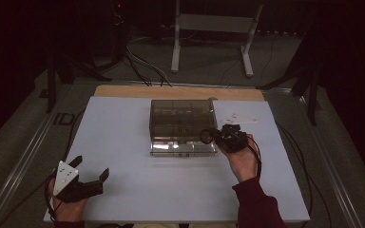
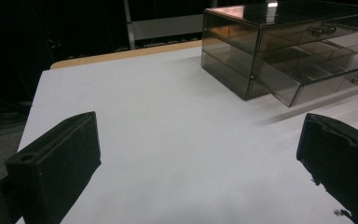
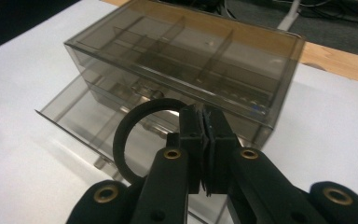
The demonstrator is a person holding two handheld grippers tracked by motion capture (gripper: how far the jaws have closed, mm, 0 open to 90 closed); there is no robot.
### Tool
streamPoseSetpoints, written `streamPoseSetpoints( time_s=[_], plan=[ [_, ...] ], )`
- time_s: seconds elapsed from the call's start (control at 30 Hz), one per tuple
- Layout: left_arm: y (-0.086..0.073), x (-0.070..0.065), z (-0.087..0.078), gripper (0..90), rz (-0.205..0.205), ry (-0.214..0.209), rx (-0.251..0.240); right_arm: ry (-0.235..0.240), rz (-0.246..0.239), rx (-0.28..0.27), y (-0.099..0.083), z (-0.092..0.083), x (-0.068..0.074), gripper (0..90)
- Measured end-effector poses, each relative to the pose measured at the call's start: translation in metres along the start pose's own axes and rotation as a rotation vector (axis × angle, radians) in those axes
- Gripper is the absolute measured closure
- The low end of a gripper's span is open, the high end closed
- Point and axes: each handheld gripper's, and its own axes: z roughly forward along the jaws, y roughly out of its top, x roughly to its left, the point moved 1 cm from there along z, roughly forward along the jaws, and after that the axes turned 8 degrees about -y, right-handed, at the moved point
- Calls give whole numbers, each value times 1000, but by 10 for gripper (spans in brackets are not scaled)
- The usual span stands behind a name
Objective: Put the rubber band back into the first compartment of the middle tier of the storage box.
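Smoky plastic: drawer box sits mid-table on the white mat, toward the far edge.
Bottom drawer: pulled out toward the person, its clear front sticking past the box.
Ring: black loop, pinched at its rim by the right gripper, hanging just over the open drawer; in the high view it shows at the box's near right corner.
Right gripper jaws: pressed together on the ring.
Left gripper: rests at the near left of the mat, well apart from the box.
Left gripper jaws: spread wide, nothing between them.
Wood edge: table strip behind the mat.
Floor beyond: grey frame and cables.
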Motion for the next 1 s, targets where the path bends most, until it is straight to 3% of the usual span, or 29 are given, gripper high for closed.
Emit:
streamPoseSetpoints(
  time_s=[1.0],
  plan=[
    [0, 1, -1, 3, -1, 0, 1, 37, 7, -8, 22, 26, 21, 885]
  ],
)
